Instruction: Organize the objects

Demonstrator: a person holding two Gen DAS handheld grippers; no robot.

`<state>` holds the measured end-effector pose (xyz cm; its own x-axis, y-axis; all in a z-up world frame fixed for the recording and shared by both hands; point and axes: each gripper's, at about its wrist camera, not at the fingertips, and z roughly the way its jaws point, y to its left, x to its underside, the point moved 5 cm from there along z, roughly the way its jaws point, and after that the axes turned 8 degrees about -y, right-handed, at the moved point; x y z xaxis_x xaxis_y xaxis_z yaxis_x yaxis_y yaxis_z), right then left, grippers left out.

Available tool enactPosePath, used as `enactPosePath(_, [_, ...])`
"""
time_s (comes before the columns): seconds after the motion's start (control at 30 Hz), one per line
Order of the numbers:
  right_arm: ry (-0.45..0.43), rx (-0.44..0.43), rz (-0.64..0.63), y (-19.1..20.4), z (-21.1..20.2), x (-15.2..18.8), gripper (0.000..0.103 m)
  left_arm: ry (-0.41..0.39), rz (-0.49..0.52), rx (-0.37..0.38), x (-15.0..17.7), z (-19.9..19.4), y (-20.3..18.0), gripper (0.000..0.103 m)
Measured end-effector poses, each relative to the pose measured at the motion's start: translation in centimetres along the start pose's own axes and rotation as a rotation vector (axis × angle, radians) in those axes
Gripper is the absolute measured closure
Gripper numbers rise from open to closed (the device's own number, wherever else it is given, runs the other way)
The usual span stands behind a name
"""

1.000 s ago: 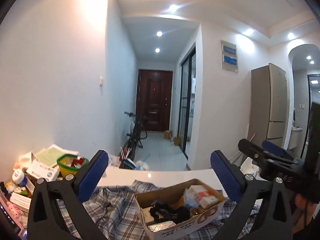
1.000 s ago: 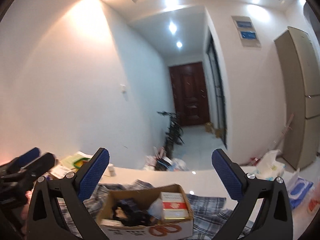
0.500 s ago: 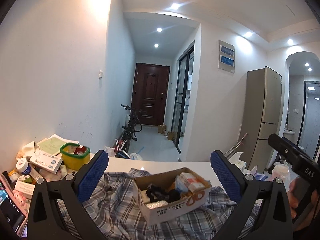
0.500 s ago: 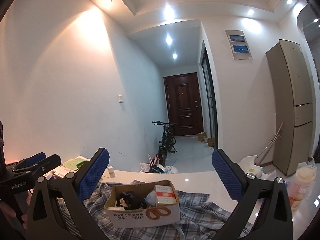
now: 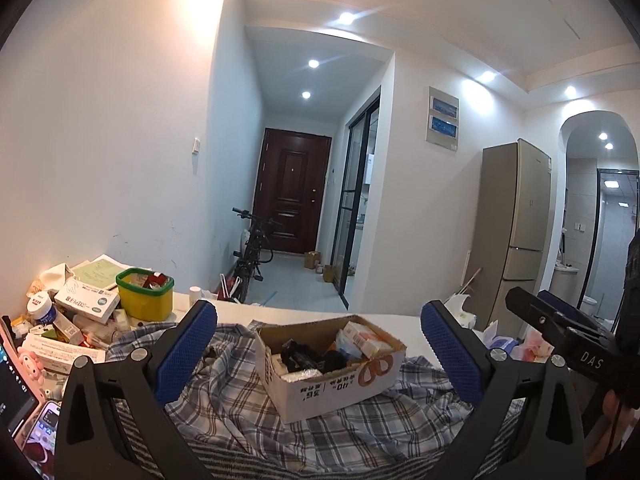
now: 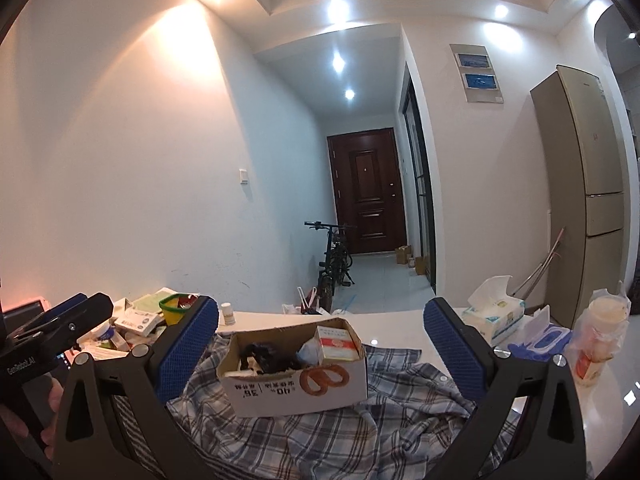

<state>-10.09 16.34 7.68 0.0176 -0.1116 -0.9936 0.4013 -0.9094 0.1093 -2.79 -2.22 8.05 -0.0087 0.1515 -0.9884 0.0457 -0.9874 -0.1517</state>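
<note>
An open cardboard box [image 5: 332, 380] [image 6: 296, 376] sits on a crumpled plaid shirt [image 5: 256, 424] [image 6: 360, 436] on a white table [image 6: 396, 330]. Inside the box lie a black bundle [image 5: 308, 356] [image 6: 268, 356] and a red-and-white carton [image 6: 338, 342] [image 5: 366, 338]. My left gripper [image 5: 320, 352] is open, held back from the box with nothing between its blue pads. My right gripper [image 6: 320, 348] is open too, likewise short of the box. Each gripper shows at the edge of the other's view, the right gripper [image 5: 560, 332] and the left gripper [image 6: 56, 328].
A yellow tub with a green rim [image 5: 145, 298], medicine boxes [image 5: 86, 304] and small bottles crowd the table's left end, by phones [image 5: 40, 428]. A tissue pack [image 6: 496, 316], blue wipes [image 6: 548, 336] and a bagged cup [image 6: 600, 332] stand at the right. A hallway with a bicycle [image 5: 252, 252] lies beyond.
Both grippers have drawn back and tilted down, so the box sits farther off and more of the shirt and table shows. Both stayed open.
</note>
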Motion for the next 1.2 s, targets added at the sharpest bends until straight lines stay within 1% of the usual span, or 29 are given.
enactPosePath(0.07, [-0.002,0.015,0.006,-0.3,-0.5,0.4,0.000,0.009,-0.003,-0.002,0.8,0.0,0.2,0.000])
enactPosePath(0.2, [-0.065,0.065,0.030,-1.3,-2.0,0.7,0.000,-0.070,-0.005,-0.045,2.0,-0.9,0.9,0.000])
enactPosePath(0.27, [-0.084,0.088,0.019,-1.7,-2.3,0.9,0.000,-0.092,0.002,-0.044,2.5,-1.0,0.9,0.000])
enactPosePath(0.33, [-0.075,0.107,-0.001,-1.9,-2.3,1.3,0.000,-0.083,0.006,-0.041,3.2,-0.8,0.8,0.000])
enactPosePath(0.4, [-0.045,0.115,-0.009,-2.0,-2.0,2.1,0.000,-0.058,0.001,-0.034,4.0,-0.5,0.7,0.000])
enactPosePath(0.5, [0.005,0.110,0.007,-2.3,-1.7,3.4,0.000,-0.015,-0.010,-0.022,5.4,-0.4,0.5,0.000])
enactPosePath(0.57, [0.009,0.117,0.016,-2.5,-1.9,4.1,0.000,-0.012,-0.010,-0.017,6.0,-0.5,0.2,0.000])
enactPosePath(0.63, [-0.004,0.134,0.007,-2.6,-2.0,4.5,0.000,-0.029,0.004,-0.024,6.2,-0.5,-0.1,0.000])
enactPosePath(0.7, [-0.029,0.165,-0.032,-2.6,-2.0,4.6,0.000,-0.048,0.032,-0.031,6.2,-0.1,-0.5,0.000])
enactPosePath(0.77, [-0.057,0.189,-0.066,-2.5,-1.9,4.5,0.000,-0.084,0.057,-0.049,6.1,0.1,-0.7,0.000])
enactPosePath(0.83, [-0.079,0.187,-0.080,-2.5,-1.7,4.5,0.000,-0.131,0.072,-0.078,6.2,0.3,-0.5,0.000])
enactPosePath(0.87, [-0.080,0.172,-0.075,-2.5,-1.5,4.6,0.000,-0.141,0.070,-0.092,6.5,0.6,-0.2,0.000])
enactPosePath(0.93, [-0.083,0.147,-0.061,-2.5,-1.2,4.9,0.000,-0.115,0.051,-0.078,7.2,1.1,0.2,0.000])
enactPosePath(1.03, [-0.094,0.159,-0.104,-2.2,-0.9,5.6,0.000,-0.071,0.034,-0.082,8.0,1.7,0.7,0.000])
enactPosePath(1.13, [-0.079,0.181,-0.141,-2.1,-0.4,6.9,0.000,-0.087,0.035,-0.084,8.1,1.3,0.7,0.000])
enactPosePath(1.2, [-0.057,0.193,-0.161,-2.1,0.1,8.1,0.000,-0.085,0.061,-0.094,8.5,1.1,0.2,0.000])
